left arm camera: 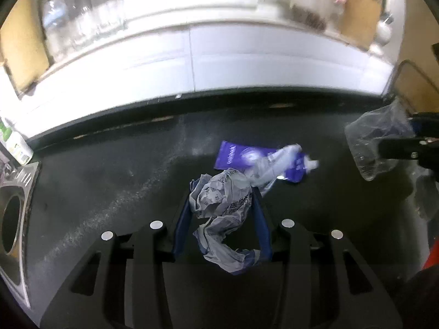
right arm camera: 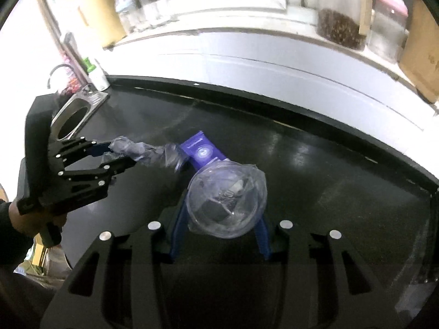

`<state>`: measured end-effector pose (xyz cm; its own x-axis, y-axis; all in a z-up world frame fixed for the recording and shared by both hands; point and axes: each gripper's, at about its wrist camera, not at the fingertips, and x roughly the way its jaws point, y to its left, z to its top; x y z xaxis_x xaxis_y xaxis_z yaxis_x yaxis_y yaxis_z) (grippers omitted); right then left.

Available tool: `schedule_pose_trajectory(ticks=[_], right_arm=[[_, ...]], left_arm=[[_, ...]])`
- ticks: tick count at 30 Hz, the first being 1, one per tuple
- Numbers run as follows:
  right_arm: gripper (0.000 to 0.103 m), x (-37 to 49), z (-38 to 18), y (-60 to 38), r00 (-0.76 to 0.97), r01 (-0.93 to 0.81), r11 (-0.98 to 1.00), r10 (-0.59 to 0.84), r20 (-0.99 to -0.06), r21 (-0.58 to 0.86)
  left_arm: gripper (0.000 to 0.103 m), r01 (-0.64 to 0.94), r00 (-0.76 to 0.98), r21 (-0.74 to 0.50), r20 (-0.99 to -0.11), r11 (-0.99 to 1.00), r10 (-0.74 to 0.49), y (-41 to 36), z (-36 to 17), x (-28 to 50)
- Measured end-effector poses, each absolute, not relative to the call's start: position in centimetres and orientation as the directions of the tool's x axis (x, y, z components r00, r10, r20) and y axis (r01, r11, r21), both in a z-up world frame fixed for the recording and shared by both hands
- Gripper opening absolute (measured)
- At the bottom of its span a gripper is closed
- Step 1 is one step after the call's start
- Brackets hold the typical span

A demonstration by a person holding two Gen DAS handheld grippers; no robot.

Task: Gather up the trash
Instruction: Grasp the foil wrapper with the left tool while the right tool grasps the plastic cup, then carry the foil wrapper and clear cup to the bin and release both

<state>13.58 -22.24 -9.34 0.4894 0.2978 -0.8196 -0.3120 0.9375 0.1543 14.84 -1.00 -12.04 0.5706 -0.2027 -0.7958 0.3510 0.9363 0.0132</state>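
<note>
Trash is in both our grips, lifted clear of the dark counter [left arm camera: 96,181]. Our left gripper [left arm camera: 223,200] has its fingers clamped on a crumpled printed wrapper [left arm camera: 222,200], pinched at its bunched middle so the loose tail hangs free instead of snagging. Our right gripper [right arm camera: 222,213] is clamped on a clear plastic cup [right arm camera: 226,197], squeezed across its round body, probably because the thin wall gives the pads purchase. A purple packet [right arm camera: 201,150] lies flat near the middle of the counter, not yet collected. The round opening [right arm camera: 70,123] set in a steel plate at the counter's left end looks like the drop point.
</note>
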Motion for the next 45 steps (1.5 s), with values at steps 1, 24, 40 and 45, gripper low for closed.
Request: schedule_pose_trajectory(ticks=[1,24,40,45], right_arm=[[0.042,13.1,-9.2,-22.1,0.490,-0.317,0.936,0.300,-0.819,0.153],[0.042,5.5,-5.5,-20.8,0.505,-0.425,0.896,0.349,-0.789,0.125],[0.042,1.4,-4.2,-1.3,0.315,-0.743,0.653,0.533,-0.785,0.145],[0.042,-1.4,-4.2,7.1,0.206,-0.843,0.515,0.577,-0.790,0.156]], left_arm=[[0.041,0.344,0.548,0.029,-0.818,0.938,-0.176,-1.2,-12.5,14.7],[0.041,0.213,0.619,0.058,-0.780,0.975,-0.088,-0.2,-5.8,3.9],[0.041,-0.212,0.585,0.053,-0.793,0.976,0.170,15.4,-4.5,-9.1],[0.041,-0.380,0.532,0.049,-0.805,0.924,0.262,21.6,-5.0,-14.1]])
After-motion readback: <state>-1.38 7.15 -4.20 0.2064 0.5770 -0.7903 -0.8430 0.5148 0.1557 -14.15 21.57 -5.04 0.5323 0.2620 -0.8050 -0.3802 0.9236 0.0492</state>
